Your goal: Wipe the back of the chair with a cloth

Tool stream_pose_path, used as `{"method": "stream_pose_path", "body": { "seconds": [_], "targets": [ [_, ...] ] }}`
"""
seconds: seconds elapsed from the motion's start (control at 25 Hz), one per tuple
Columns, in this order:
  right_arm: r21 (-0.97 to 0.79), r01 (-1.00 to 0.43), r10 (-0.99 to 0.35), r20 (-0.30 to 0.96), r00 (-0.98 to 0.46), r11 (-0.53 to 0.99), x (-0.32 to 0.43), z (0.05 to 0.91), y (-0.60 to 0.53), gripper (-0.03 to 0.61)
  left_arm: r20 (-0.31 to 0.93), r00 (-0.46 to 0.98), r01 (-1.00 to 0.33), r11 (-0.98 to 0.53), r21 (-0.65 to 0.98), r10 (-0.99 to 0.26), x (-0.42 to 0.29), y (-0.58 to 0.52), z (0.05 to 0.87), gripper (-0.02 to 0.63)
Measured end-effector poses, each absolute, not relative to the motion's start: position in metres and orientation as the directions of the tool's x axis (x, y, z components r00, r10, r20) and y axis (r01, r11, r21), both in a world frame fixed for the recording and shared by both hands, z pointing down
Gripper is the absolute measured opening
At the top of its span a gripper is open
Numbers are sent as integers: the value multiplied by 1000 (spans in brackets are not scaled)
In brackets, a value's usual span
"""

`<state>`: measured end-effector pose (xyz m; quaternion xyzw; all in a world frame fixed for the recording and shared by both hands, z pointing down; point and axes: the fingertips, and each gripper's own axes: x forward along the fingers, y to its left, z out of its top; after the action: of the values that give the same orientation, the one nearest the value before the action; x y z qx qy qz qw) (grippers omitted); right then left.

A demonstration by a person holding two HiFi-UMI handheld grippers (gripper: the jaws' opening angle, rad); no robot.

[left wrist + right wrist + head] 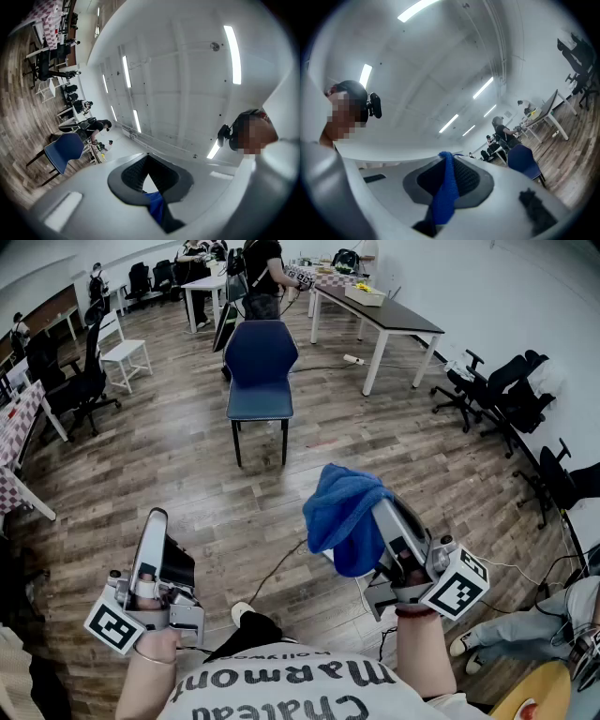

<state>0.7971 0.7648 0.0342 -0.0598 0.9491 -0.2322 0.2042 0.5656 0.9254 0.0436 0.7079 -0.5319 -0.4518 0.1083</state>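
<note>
Left gripper (155, 517) low left, pointing up, jaws closed tip to tip, nothing clamped. Blue chair (260, 369) stands well ahead on wood floor (169, 456) (back faces away). Right gripper (392, 521) low right, jaws pinched on blue cloth (341, 517), cloth bunched over its tip, well apart from chair.

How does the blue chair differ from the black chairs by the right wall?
The blue chair has straight thin legs; the black chairs have armrests and wheeled bases. The blue chair stands alone on open floor; the black chairs cluster by the wall. Nobody sits in any of them.
</note>
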Motion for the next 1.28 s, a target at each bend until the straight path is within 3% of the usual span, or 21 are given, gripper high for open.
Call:
{"method": "stream_pose_path", "body": {
  "seconds": [0.76,1.28],
  "targets": [
    [-488,-19,-193,-310,-931,873,765,58,753,51,-488,28,-691,-370,621,-872,553,912,56,2],
    [-500,-52,-169,-191,-967,865,668,90,691,52,-439,108,-731,-370,573,-892,488,804,73,2]
  ]
}}
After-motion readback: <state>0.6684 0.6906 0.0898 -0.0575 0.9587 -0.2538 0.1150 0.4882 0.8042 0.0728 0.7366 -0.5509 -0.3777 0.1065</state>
